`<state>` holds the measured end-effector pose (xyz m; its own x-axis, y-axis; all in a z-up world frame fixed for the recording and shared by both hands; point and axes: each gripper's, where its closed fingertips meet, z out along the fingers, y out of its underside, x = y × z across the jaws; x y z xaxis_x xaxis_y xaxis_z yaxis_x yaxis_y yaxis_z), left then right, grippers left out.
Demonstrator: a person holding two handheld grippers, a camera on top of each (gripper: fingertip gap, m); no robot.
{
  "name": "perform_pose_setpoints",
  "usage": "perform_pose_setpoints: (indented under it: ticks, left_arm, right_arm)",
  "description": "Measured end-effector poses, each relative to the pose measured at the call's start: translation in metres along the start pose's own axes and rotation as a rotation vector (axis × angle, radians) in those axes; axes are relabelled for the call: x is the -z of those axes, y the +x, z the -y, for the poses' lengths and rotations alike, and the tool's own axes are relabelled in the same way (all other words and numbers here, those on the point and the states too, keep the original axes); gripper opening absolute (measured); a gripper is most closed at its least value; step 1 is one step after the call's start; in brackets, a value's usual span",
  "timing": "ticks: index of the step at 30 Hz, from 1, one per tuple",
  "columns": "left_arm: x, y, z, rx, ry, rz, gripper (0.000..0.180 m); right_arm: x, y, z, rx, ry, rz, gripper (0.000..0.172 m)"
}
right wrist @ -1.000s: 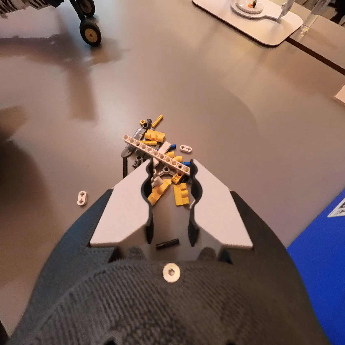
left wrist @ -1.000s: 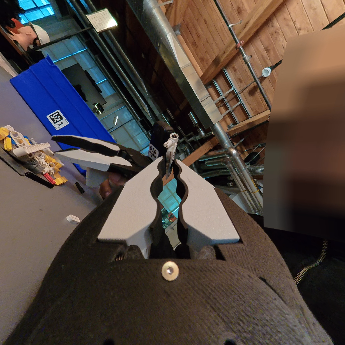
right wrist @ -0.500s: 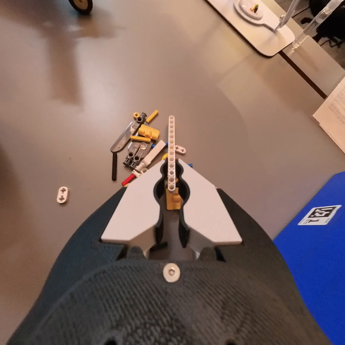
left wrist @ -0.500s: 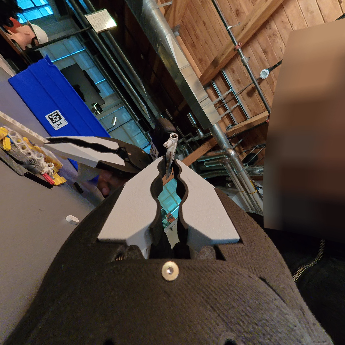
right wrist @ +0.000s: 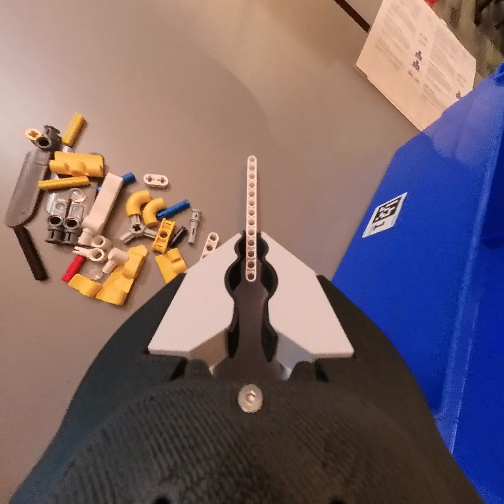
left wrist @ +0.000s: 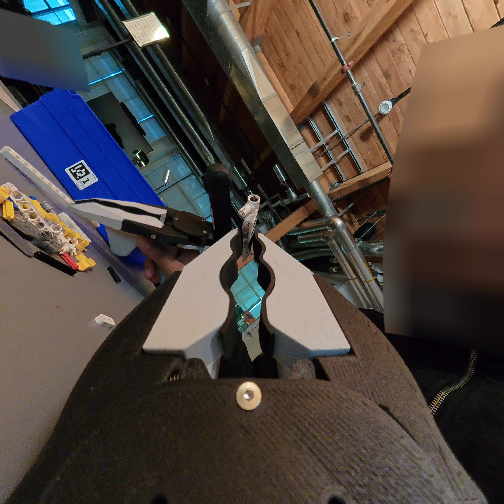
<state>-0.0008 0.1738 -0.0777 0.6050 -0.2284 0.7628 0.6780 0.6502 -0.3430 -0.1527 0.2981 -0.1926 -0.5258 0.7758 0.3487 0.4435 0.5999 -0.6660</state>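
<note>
My left gripper [left wrist: 247, 240] is shut on a small white and grey toy part [left wrist: 249, 218] with a round socket at its top, and holds it up in the air, pointing at the ceiling. My right gripper [right wrist: 251, 237] is shut on a long white beam with holes [right wrist: 251, 201], lifted above the grey table [right wrist: 191, 68]. The beam sticks straight out past the fingertips. In the left wrist view the right gripper [left wrist: 81, 206] shows at the left, shut, with the beam [left wrist: 32, 174] reaching out over a pile of toy parts [left wrist: 41, 226].
A pile of yellow, grey, white, blue and black toy parts [right wrist: 95, 212] lies on the table at the left. A blue bin [right wrist: 422, 272] with a square marker stands at the right. A white printed sheet [right wrist: 414, 60] lies at the back right. A loose white piece [left wrist: 104, 320] lies near me. The left gripper's tips are roughly 25 cm from the right gripper's.
My right gripper closed over the pile onto the white beam, lifted it off the parts, then swung right toward the blue bin. My left gripper kept its hold and stayed still.
</note>
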Motion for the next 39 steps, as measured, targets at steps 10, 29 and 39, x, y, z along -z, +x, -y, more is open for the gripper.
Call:
perform_pose_setpoints:
  ticks: [10,29,39]
  left_arm:
    - [0.0,0.0,0.0,0.001,-0.002,-0.001,0.003]
    - [0.0,0.0,0.0,-0.001,-0.002,-0.001,0.003]
    - [0.0,0.0,0.0,0.0,-0.001,-0.001,0.003]
  right_arm:
    - [0.005,-0.007,0.002,-0.02,0.036,0.05,0.007]
    - [0.052,-0.05,0.018,-0.117,0.159,0.432,0.018]
    - [0.048,-0.075,0.018,-0.047,0.158,0.479,0.017]
